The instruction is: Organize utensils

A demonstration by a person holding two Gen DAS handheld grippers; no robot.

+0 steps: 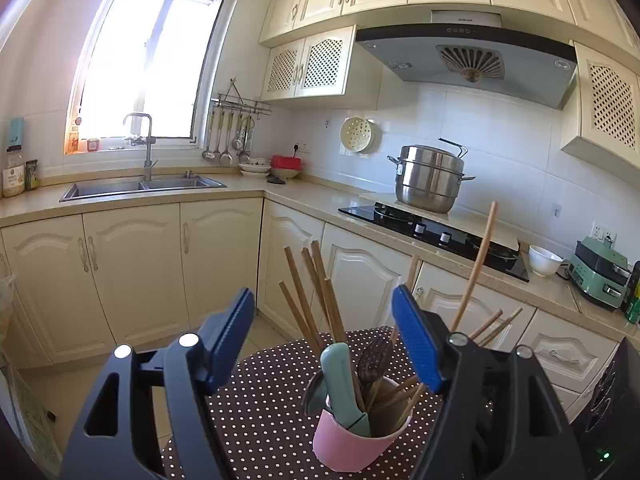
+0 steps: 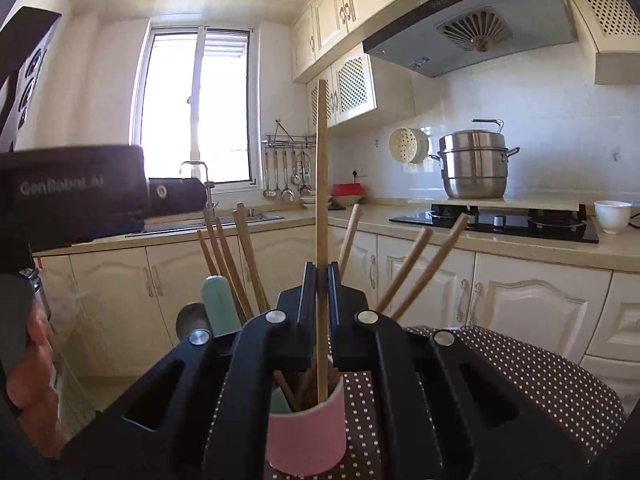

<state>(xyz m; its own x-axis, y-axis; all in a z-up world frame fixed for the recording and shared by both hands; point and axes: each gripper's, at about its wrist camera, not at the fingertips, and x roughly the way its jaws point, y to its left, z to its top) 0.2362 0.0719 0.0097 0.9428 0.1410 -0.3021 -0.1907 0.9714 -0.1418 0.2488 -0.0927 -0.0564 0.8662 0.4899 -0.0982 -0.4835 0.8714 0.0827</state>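
1. While the right gripper (image 2: 322,276) has its black fingers pressed together on a long, slim wooden chopstick (image 2: 321,184), that stick stands nearly upright, its lower end down inside the pink cup (image 2: 306,436).
2. The pink cup is a smooth, matte cylinder standing on the bench (image 2: 540,376), which wears a brown cloth dotted with small white spots.
3. Out of the cup fan several more wooden chopsticks (image 1: 320,300) — straight, pale brown, leaning left and right.
4. Beside them sits a rounded mint-green handle (image 1: 340,384), smooth and plastic-looking, with a dark wooden spoon (image 1: 374,358) just behind it.
5. A shiny metal spoon bowl (image 2: 191,320) peeks out at the cup's left edge.
6. The left gripper (image 1: 324,336) holds nothing — its fingers, faced with ribbed blue pads (image 1: 416,340), stand wide apart on either side of the cup and above its rim.
7. On the far kitchen counter a stacked stainless steel steamer pot (image 1: 430,178) sits behind a glossy black glass hob (image 1: 432,232).
8. A round white bowl (image 1: 544,261) rests to the right of the hob.
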